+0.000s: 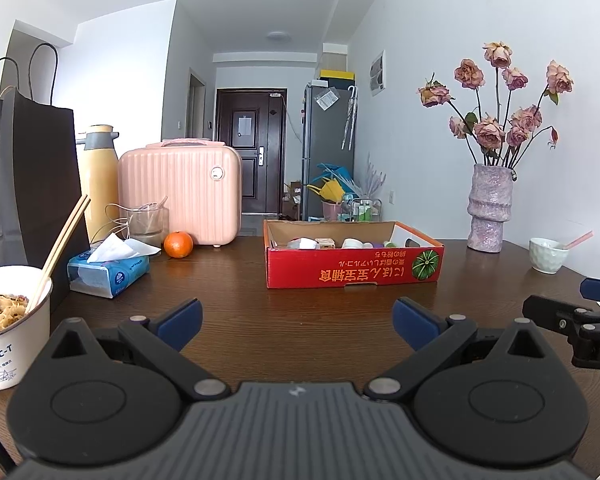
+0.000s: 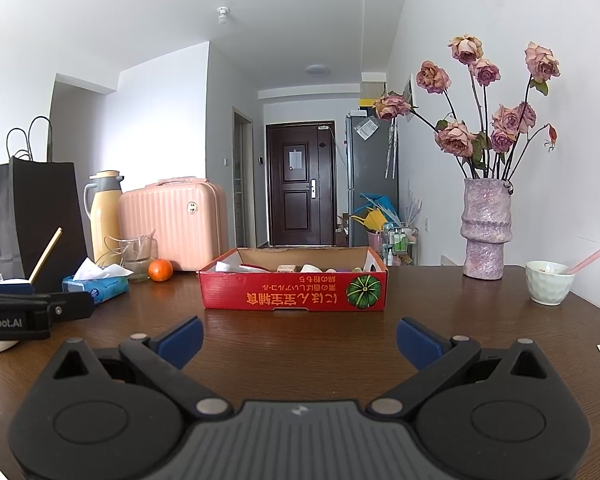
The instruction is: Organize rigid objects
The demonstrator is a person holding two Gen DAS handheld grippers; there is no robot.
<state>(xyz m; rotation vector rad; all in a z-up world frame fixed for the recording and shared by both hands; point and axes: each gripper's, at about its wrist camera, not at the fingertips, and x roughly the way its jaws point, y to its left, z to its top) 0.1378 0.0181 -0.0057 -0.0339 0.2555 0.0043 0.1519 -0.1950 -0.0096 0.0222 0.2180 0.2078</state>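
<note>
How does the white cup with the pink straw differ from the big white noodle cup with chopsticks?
The small cup is ribbed and plain; the noodle cup is larger, smooth and printed. The small cup stands by the vase, the noodle cup by the black bag. Both are white and stand upright.

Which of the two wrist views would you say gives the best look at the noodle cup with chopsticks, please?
The left wrist view: the noodle cup sits at its left edge with noodles, printed side and both chopsticks visible. In the right wrist view the left gripper hides the cup; only a chopstick tip shows above it.
</note>
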